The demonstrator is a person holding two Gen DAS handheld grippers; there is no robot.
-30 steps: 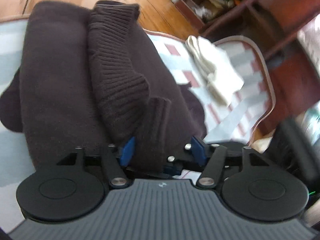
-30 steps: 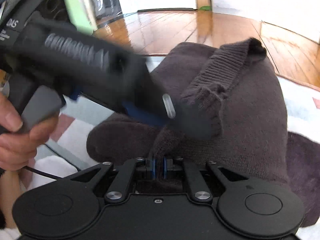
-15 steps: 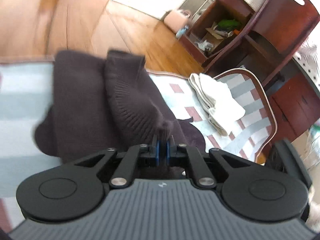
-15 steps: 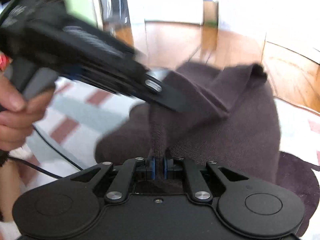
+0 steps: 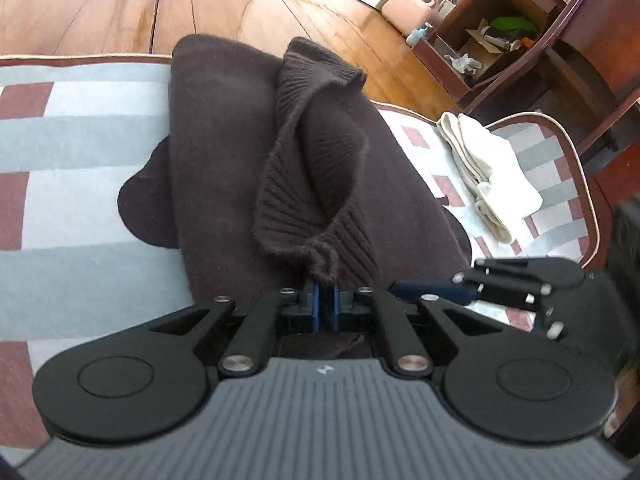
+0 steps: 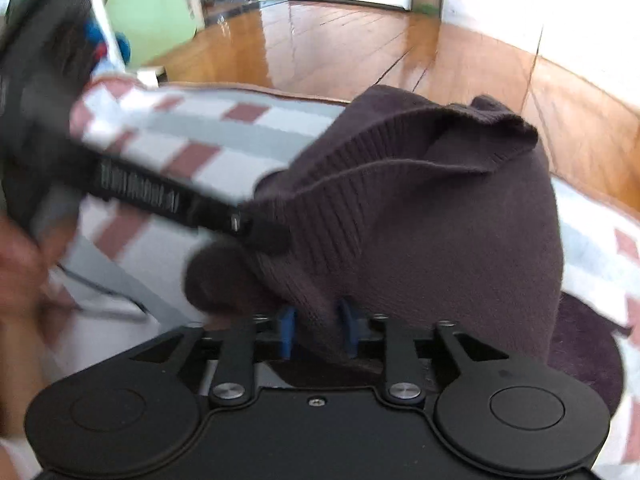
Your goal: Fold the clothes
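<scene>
A dark brown knitted sweater (image 5: pixel 224 152) lies on a checked rug (image 5: pixel 80 140). My left gripper (image 5: pixel 326 304) is shut on the sweater's ribbed hem (image 5: pixel 320 200) and holds it lifted off the body of the garment. In the right wrist view the same left gripper (image 6: pixel 264 234) reaches in blurred from the left, clamped on that hem (image 6: pixel 360 184). My right gripper (image 6: pixel 317 330) has its jaws opening, and a fold of the sweater (image 6: pixel 460 232) still sits loosely between the blue pads. One of its blue fingers (image 5: pixel 432 292) shows at the right of the left wrist view.
A folded white cloth (image 5: pixel 488 168) lies on the rug's right part. Beyond it stands a dark wooden shelf unit (image 5: pixel 520 40) with a pink bag (image 5: pixel 408 6) beside it. Wooden floor (image 6: pixel 360 40) surrounds the rug. A person's hand (image 6: pixel 16 264) holds the left gripper.
The left gripper went from open to shut on the ribbed hem and drew it sideways. The right gripper, shut on the sweater before, has spread its pads apart.
</scene>
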